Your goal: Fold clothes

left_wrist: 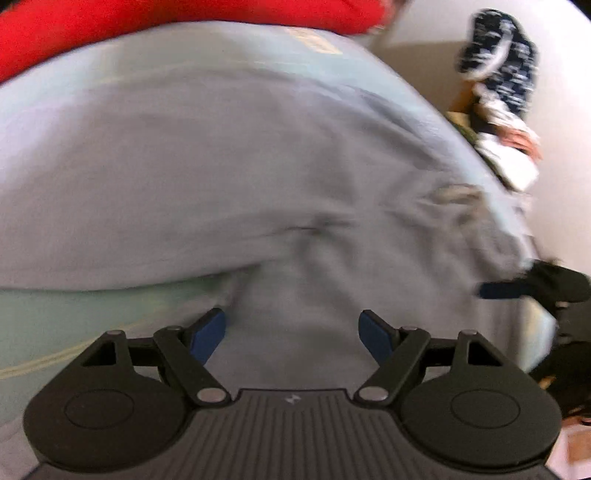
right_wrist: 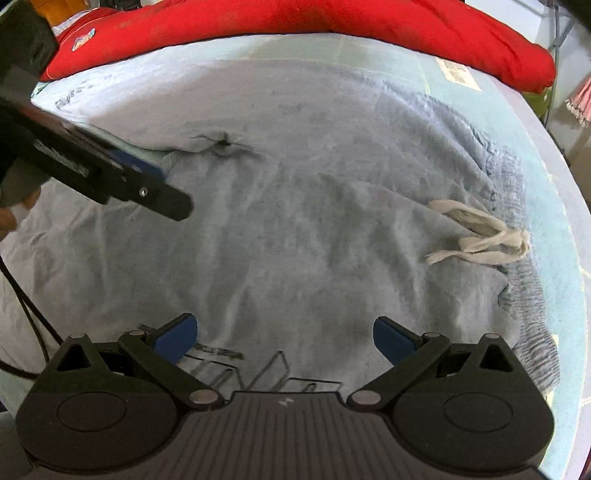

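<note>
So there's a pair of light grey-blue shorts (right_wrist: 295, 206) spread out flat on a pale mint-green bench (right_wrist: 554, 206), pretty wrinkly, and they sit right under and ahead of both grippers. The right gripper (right_wrist: 284, 338) hangs over the near edge of the fabric with its blue pads spread wide, nothing between them, just cloth below. Off to its right and a bit ahead is the white drawstring (right_wrist: 480, 232), tied in a loose bow by the ribbed waistband (right_wrist: 524, 258), which runs along the right-hand edge of the shorts. Some thin black printed lines (right_wrist: 258, 373) show on the cloth just in front of the right gripper's body.

The left gripper (left_wrist: 291, 334) is spread wide too, nothing pinched, with grey fabric beneath and ahead of it. Its view is badly smeared, so fine detail is a no-go there. From the right wrist camera you can see it coming in from the left, over the left part of the shorts, near a small dark puckered spot (right_wrist: 223, 142) in the cloth.

Far ahead of both grippers, along the back edge of the bench, there's a red garment (right_wrist: 332, 26) bunched up. In the left view, off to the upper right, a dark blue and white patterned thing (left_wrist: 498, 55) shows up, too blurry to say what.
</note>
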The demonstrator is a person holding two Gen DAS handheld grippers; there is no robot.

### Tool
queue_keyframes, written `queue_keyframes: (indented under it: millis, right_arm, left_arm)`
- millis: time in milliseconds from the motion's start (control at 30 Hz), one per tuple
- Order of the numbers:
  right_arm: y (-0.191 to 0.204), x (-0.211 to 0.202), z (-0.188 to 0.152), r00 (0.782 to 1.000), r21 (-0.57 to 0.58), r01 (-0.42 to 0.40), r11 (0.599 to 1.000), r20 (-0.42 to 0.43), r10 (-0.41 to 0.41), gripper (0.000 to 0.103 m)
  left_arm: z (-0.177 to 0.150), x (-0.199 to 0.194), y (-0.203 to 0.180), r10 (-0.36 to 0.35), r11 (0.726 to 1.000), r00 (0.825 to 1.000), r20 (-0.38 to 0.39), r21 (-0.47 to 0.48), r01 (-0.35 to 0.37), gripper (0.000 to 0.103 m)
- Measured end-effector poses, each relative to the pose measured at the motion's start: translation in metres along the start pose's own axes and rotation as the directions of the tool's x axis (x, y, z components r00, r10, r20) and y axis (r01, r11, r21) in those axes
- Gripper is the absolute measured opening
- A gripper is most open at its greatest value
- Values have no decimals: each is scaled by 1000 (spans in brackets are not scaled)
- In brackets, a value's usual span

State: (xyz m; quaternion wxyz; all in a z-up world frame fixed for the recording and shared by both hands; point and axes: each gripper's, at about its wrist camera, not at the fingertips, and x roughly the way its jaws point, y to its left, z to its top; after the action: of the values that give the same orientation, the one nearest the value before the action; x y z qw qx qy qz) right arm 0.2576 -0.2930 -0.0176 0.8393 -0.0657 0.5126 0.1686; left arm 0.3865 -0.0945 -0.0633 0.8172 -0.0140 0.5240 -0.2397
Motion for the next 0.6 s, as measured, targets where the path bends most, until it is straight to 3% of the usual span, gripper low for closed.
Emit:
queue_keyframes:
  millis: [133, 333, 467, 600]
  right_arm:
    - [-3, 8, -3, 1000, 9, -1, 1000, -17, 2, 103]
    - [8, 8, 2, 1000, 17, 31, 999, -1, -31, 103]
    - [16, 10, 8, 999, 19, 42, 999, -17, -41, 103]
    - [24, 7, 15, 997, 25, 72, 997, -19, -71, 103]
  left_arm:
    - [-7, -21, 25, 22, 995, 1000, 18, -96, -20, 79]
    - [-20, -27, 21, -98, 992, 995, 16, -83, 99, 80]
    - [-36, -26, 32, 3, 997, 1000, 0, -72, -3, 79]
    - [-43, -50, 59, 5, 991, 1000, 7, -135, -4, 80]
